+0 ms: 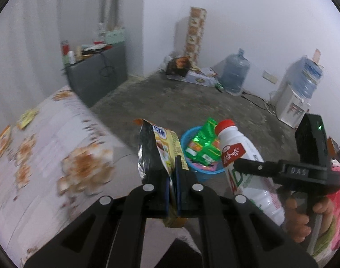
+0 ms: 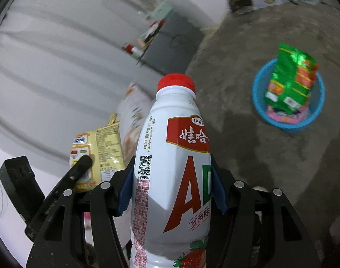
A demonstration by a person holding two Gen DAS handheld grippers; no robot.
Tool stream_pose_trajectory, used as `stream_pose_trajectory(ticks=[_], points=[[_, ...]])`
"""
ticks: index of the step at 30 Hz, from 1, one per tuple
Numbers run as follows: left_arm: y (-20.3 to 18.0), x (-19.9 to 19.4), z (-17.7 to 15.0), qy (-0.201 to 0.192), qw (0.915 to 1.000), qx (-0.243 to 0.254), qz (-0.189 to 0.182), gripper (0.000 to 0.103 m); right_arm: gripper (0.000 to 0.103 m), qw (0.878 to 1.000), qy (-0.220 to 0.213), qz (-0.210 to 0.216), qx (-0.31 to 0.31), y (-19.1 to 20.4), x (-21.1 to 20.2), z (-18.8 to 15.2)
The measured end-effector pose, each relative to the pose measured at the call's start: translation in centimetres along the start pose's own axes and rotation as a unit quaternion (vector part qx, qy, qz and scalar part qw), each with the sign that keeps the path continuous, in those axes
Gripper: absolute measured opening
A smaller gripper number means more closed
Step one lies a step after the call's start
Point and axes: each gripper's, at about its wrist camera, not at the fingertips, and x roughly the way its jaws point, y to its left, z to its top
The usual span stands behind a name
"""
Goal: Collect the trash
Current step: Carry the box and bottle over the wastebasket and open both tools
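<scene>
My left gripper (image 1: 174, 169) is shut on a yellow snack wrapper (image 1: 163, 147) with a silver inside, held above the floor. The same yellow snack wrapper (image 2: 103, 147) shows at the left of the right wrist view. My right gripper (image 2: 171, 178) is shut on a white drink bottle (image 2: 170, 174) with a red cap, its blue pads pressed on both sides. That white drink bottle (image 1: 241, 154) also appears to the right of my left gripper. A blue basket (image 1: 201, 172) on the floor ahead holds a green packet (image 1: 203, 145). In the right wrist view the blue basket (image 2: 259, 105) and green packet (image 2: 290, 80) lie right.
A bed with a floral cover (image 1: 47, 156) fills the left. A grey cabinet (image 1: 98, 76) with small items stands behind it. A water jug (image 1: 235, 71), a water dispenser (image 1: 297, 98) and boxes (image 1: 192, 73) line the far wall. A hand (image 1: 303, 218) grips the right tool.
</scene>
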Motion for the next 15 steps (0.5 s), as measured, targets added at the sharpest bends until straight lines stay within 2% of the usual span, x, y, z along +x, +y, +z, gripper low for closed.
stream_pose_trajectory(ticks=[7,11,15], points=[[-4.0,8.9,3.2,0.071,0.9965,0.014,-0.042,0.005,0.056,0.995,-0.031,-0.036,0.085,-7.0,-0.9,1.5],[-6.1,14.3,4.6,0.111,0.992,0.025,-0.056,0.005,0.056,0.987,-0.044,-0.059,0.14,-11.6,-1.6,2.1],[-8.1,19.7,6.1,0.141,0.9868,0.037,-0.07,0.005,0.056,0.98,-0.043,-0.078,0.177,-14.4,0.0,3.0]])
